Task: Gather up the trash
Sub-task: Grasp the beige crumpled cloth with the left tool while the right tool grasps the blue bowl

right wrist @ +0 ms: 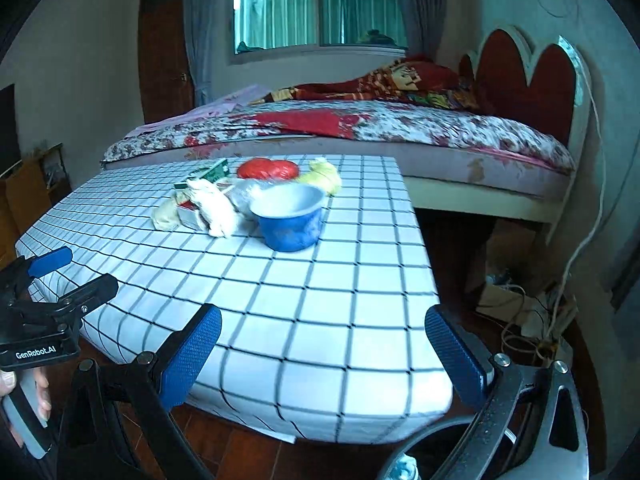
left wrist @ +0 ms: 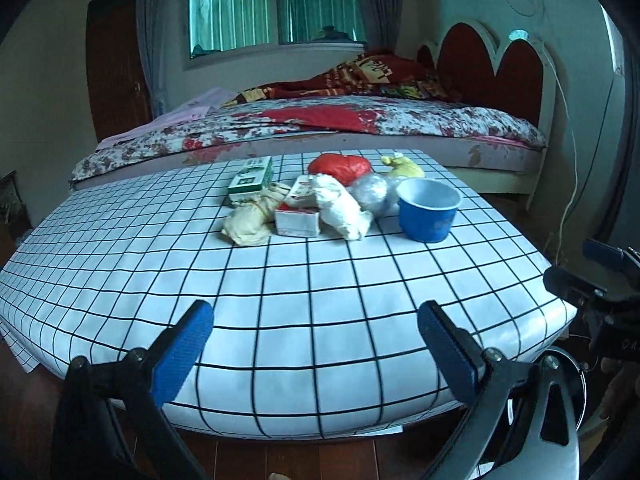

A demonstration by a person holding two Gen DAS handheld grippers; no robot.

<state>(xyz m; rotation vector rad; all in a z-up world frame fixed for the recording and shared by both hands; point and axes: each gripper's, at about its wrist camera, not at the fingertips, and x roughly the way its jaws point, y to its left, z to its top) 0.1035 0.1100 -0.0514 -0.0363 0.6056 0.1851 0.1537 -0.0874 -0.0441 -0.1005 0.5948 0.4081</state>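
Nearest, left gripper point(left wrist: 316, 344) held with jaws spread wide and empty over the near edge of the table point(left wrist: 280, 280), blue pads point(left wrist: 182, 354) clear of the checked cloth. Likewise the right gripper point(right wrist: 322, 350), jaws wide apart and gripping nothing, poised above the table's near right corner. Glimpsed at the lower left of the right wrist view: a hand point(right wrist: 24, 396) around the left gripper's handle.

Farther in, well apart from both grippers, lay the trash, bunched toward the far side of the table: a blue cup point(left wrist: 428, 210) upright on the right, a white crumpled wad point(left wrist: 344, 210) just beside it, a small red-and-white box point(left wrist: 298, 220), a cream crumpled wad point(left wrist: 252, 220) at the left. Behind these, a silvery ball point(left wrist: 372, 192), a green-and-white box point(left wrist: 252, 178), a red bag point(left wrist: 340, 168) and a yellow scrap point(left wrist: 402, 166).

Beyond the table stood a bed point(left wrist: 320, 120) with a floral cover, then a window point(left wrist: 276, 4).
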